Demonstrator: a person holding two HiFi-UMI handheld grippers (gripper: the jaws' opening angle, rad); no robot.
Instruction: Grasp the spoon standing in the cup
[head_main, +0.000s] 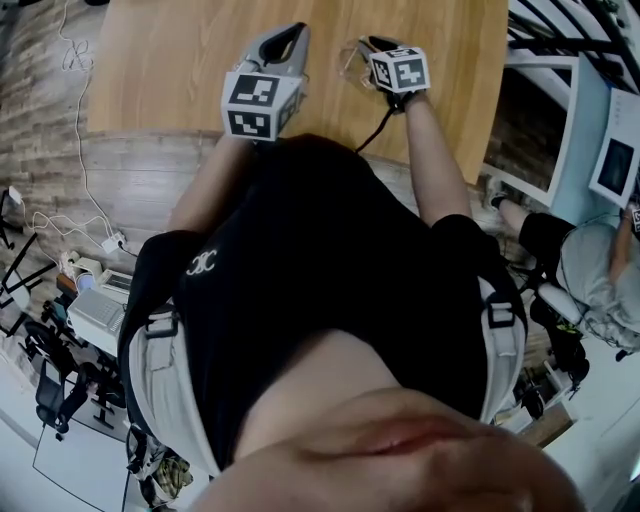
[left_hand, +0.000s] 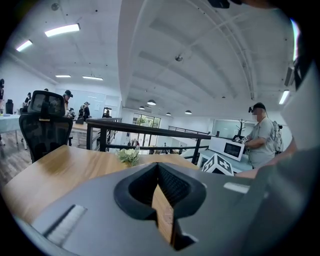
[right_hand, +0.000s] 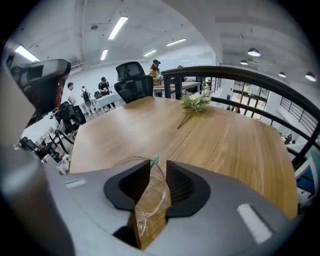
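A clear plastic cup (right_hand: 150, 200) stands on the wooden table (right_hand: 225, 135), right under my right gripper (right_hand: 158, 162). A thin green spoon tip (right_hand: 154, 160) sticks up from the cup into the gap between the two fingertips. The jaws stand a little apart, and neither pad visibly presses on the spoon. In the head view, the cup (head_main: 352, 62) shows just left of the right gripper (head_main: 372, 46). My left gripper (head_main: 288, 32) rests on the table to the left; its jaws (left_hand: 158, 167) meet with nothing between them.
A small sprig of white flowers (right_hand: 196, 101) lies farther across the table, also seen from the left gripper (left_hand: 129, 156). A black railing (right_hand: 240, 75) runs behind the table. Office chairs (right_hand: 132, 80) and standing people (left_hand: 260, 135) are around the room.
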